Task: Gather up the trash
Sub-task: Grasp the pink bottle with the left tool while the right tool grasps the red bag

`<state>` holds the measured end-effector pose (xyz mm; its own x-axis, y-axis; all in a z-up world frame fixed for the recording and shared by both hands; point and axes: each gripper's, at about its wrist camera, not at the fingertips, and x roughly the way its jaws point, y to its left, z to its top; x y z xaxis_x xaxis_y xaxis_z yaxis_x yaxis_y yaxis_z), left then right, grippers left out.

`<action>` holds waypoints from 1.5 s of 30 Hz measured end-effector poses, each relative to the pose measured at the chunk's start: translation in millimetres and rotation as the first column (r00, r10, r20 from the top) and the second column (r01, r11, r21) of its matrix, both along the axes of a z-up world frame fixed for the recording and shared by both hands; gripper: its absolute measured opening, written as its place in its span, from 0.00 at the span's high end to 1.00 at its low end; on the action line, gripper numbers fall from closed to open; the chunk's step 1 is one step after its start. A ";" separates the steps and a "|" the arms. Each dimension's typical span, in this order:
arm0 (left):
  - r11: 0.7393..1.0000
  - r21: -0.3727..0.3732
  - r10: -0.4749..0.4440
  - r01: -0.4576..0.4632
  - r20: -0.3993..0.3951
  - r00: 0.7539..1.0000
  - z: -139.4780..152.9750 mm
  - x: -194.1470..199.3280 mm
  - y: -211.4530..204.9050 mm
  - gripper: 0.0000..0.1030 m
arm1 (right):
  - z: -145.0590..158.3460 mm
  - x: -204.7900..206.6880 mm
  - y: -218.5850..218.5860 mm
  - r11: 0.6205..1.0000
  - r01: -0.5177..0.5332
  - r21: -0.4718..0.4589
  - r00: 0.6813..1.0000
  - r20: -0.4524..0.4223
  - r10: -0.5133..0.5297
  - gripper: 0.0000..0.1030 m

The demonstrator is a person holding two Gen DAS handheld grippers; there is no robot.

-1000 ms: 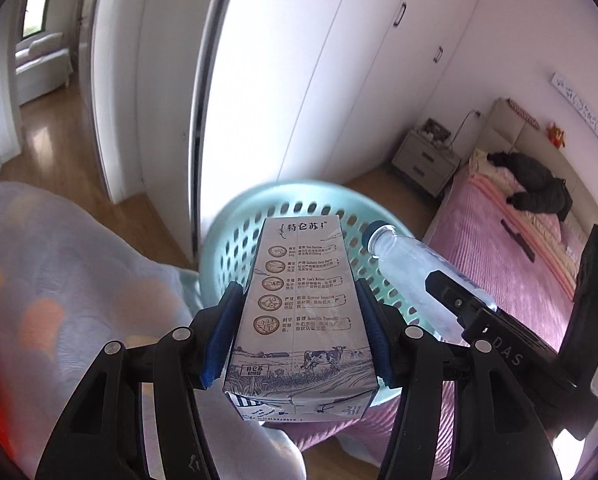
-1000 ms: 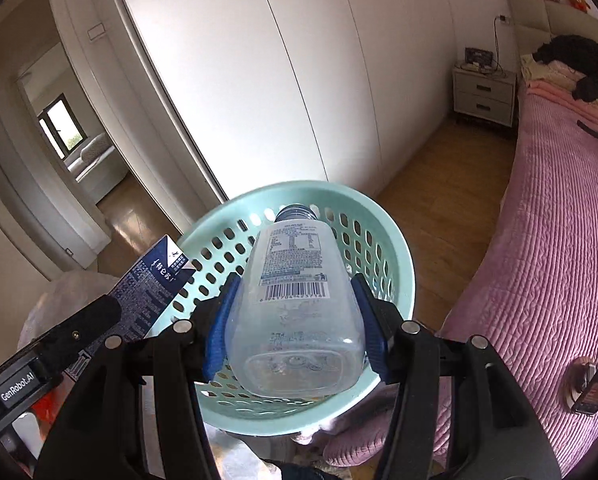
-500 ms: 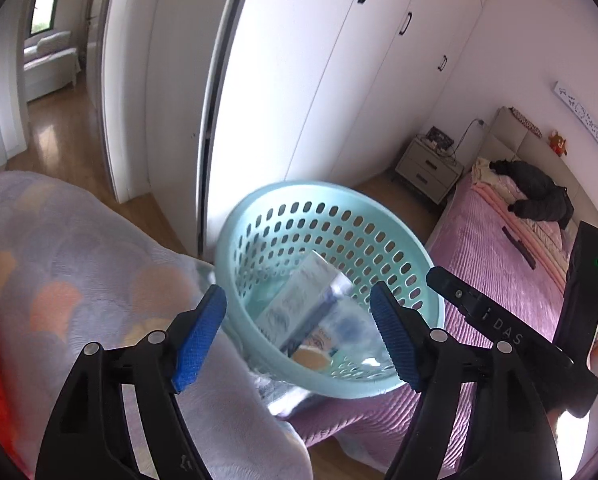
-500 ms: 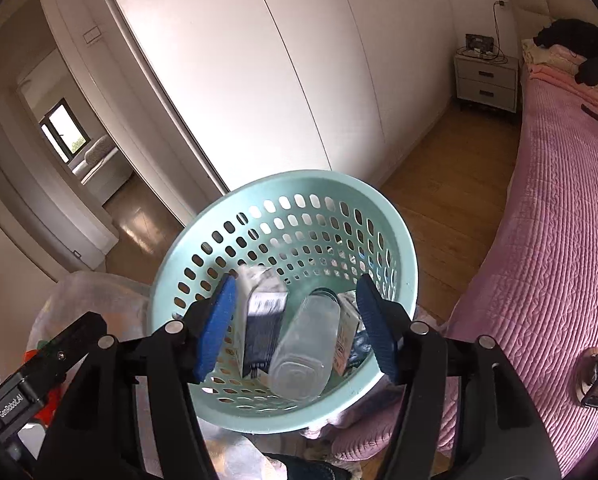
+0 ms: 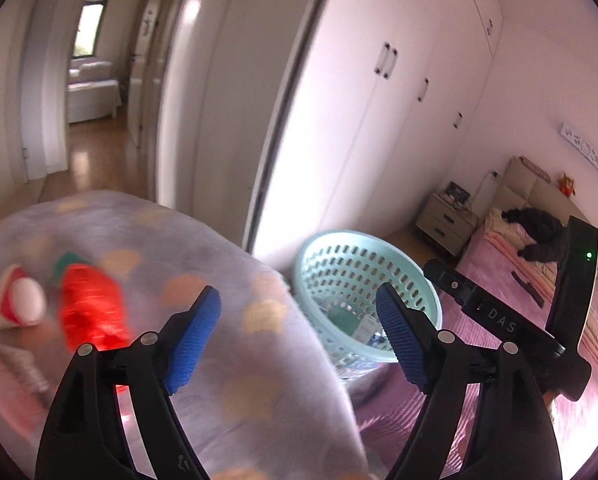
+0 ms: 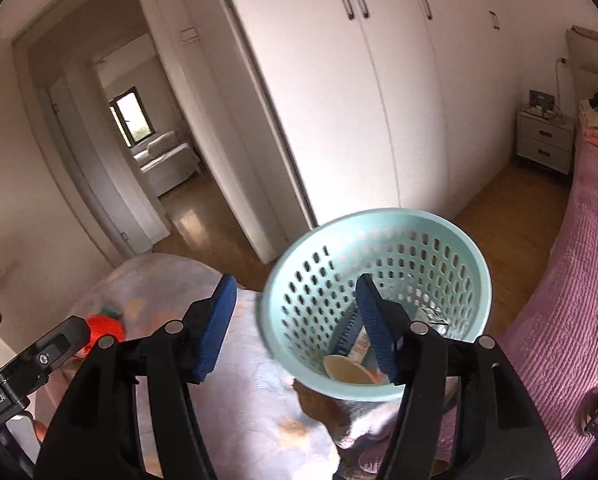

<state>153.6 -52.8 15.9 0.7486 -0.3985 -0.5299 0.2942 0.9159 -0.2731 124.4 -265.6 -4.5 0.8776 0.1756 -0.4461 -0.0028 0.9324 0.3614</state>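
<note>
The mint-green perforated basket (image 5: 339, 264) (image 6: 379, 216) stands on the bed's edge. Inside it lie a blue-and-white milk carton (image 6: 349, 332), a paper cup (image 6: 347, 368) and a clear bottle (image 6: 431, 316), all partly hidden by the wall and a finger. My left gripper (image 5: 297, 292) hangs back from the basket over the blanket. Its jaws are opening and nothing is between them. My right gripper (image 6: 295, 280) is open and empty, its right finger in front of the basket's mouth. The right gripper's body (image 5: 499, 320) shows in the left wrist view.
A pale spotted blanket (image 5: 239, 360) (image 6: 251, 380) covers the near bed. A red carrot-shaped plush (image 5: 87, 308) (image 6: 103, 324) lies on it beside a red-and-white item (image 5: 19, 308). There are a pink bedspread (image 6: 571, 300), white wardrobes (image 6: 339, 100), a nightstand (image 6: 545, 140) and an open doorway (image 6: 139, 140).
The left gripper let go of the milk carton and the right let go of the bottle. Both now lie in the basket. Both grippers opened, pulled back and swung left towards the blanket.
</note>
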 end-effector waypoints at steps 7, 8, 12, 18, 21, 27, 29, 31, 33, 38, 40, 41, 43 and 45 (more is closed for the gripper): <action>0.971 0.011 0.238 -0.238 0.027 0.971 16.6 -52.1 95.1 0.24 | 18.5 -15.8 87.8 0.972 -0.229 -0.057 0.970 0.071 0.233 0.43; 0.960 0.016 0.281 -0.281 0.019 0.960 15.5 -59.0 111.1 0.24 | 19.5 -16.4 100.3 0.964 -0.254 -0.076 0.963 0.073 0.260 0.43; 0.910 0.046 0.413 -0.412 -0.034 0.910 5.9 -78.3 165.6 0.24 | 18.8 -9.3 151.5 0.931 -0.338 -0.139 0.936 0.058 0.348 0.43; 0.857 0.004 0.511 -0.515 -0.131 0.850 -18.4 -87.1 231.5 0.24 | 3.2 31.9 217.7 0.875 -0.437 -0.208 0.898 -0.046 0.438 0.43; 0.855 -0.040 0.499 -0.516 -0.203 0.842 -29.4 -73.1 242.2 0.24 | -17.1 53.1 240.0 0.860 -0.468 -0.200 0.883 -0.118 0.453 0.43; 0.856 -0.032 0.484 -0.517 -0.305 0.820 -56.2 -38.9 231.6 0.24 | -45.4 77.4 261.0 0.850 -0.493 -0.187 0.867 -0.192 0.460 0.43; 0.850 -0.041 0.484 -0.526 -0.336 0.808 -63.5 -32.1 229.2 0.25 | -51.7 80.4 266.3 0.843 -0.500 -0.199 0.862 -0.208 0.463 0.43; 0.836 -0.004 0.511 -0.549 -0.361 0.780 -70.3 -22.9 224.9 0.27 | -57.4 81.9 268.5 0.831 -0.520 -0.198 0.849 -0.222 0.479 0.43; 0.828 0.039 0.531 -0.559 -0.376 0.760 -77.1 -16.3 220.2 0.34 | -62.3 82.7 273.0 0.822 -0.532 -0.205 0.842 -0.230 0.488 0.44; 0.813 0.081 0.562 -0.577 -0.367 0.741 -80.0 -15.9 212.9 0.34 | -66.0 84.1 277.6 0.810 -0.549 -0.207 0.831 -0.235 0.504 0.57; 0.817 0.101 0.561 -0.568 -0.364 0.743 -79.9 -18.5 207.3 0.34 | -66.7 83.2 276.2 0.809 -0.551 -0.204 0.830 -0.233 0.506 0.61; 0.822 0.101 0.555 -0.561 -0.367 0.746 -80.2 -21.1 205.1 0.34 | -66.8 82.7 275.7 0.809 -0.552 -0.204 0.830 -0.230 0.508 0.63; 0.834 0.101 0.537 -0.543 -0.377 0.755 -82.8 -24.1 198.1 0.34 | -66.7 80.9 274.8 0.810 -0.549 -0.206 0.833 -0.221 0.508 0.67; 0.838 0.115 0.534 -0.533 -0.371 0.759 -85.2 -22.6 192.1 0.34 | -65.2 78.9 272.0 0.814 -0.545 -0.201 0.835 -0.211 0.508 0.72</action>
